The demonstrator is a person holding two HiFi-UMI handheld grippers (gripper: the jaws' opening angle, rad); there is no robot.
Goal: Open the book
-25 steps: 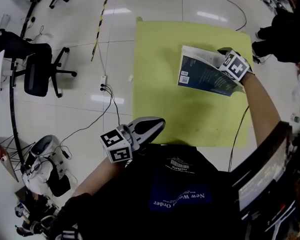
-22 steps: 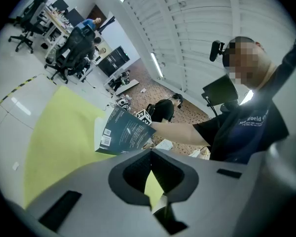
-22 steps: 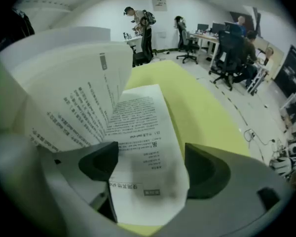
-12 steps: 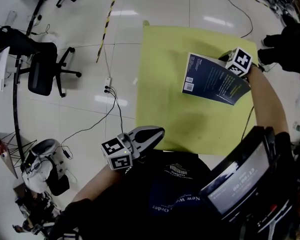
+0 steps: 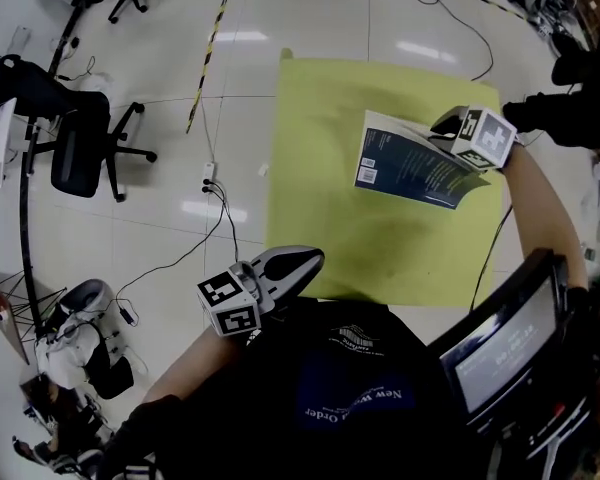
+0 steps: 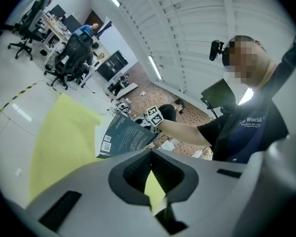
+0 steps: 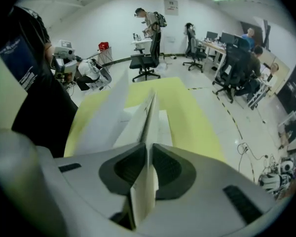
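Observation:
A book (image 5: pixel 410 168) with a dark cover lies on the right part of the yellow table (image 5: pixel 320 118), its right side raised. My right gripper (image 5: pixel 448 128) points steeply down at that raised edge, its jaws closing with the cover and some pages between them. The right gripper view shows the pads (image 7: pixel 165 164) pressing on the pale sheet edge (image 7: pixel 147 122), with white pages fanning below. My left gripper (image 5: pixel 312 260) hovers at the table's near edge, shut and empty, far from the book. In the left gripper view the book (image 6: pixel 123 135) stands tilted beyond the jaws.
A black office chair (image 5: pixel 80 148) and cables (image 5: pixel 220 198) are on the tiled floor left of the table. A dark screen (image 5: pixel 500 343) sits at my lower right. A person in black (image 5: pixel 580 98) stands past the table's right corner. Equipment (image 5: pixel 75 333) lies at the lower left.
The right gripper has risen with the book's edge, lifting the cover higher off the table. The left gripper has stayed at the near edge.

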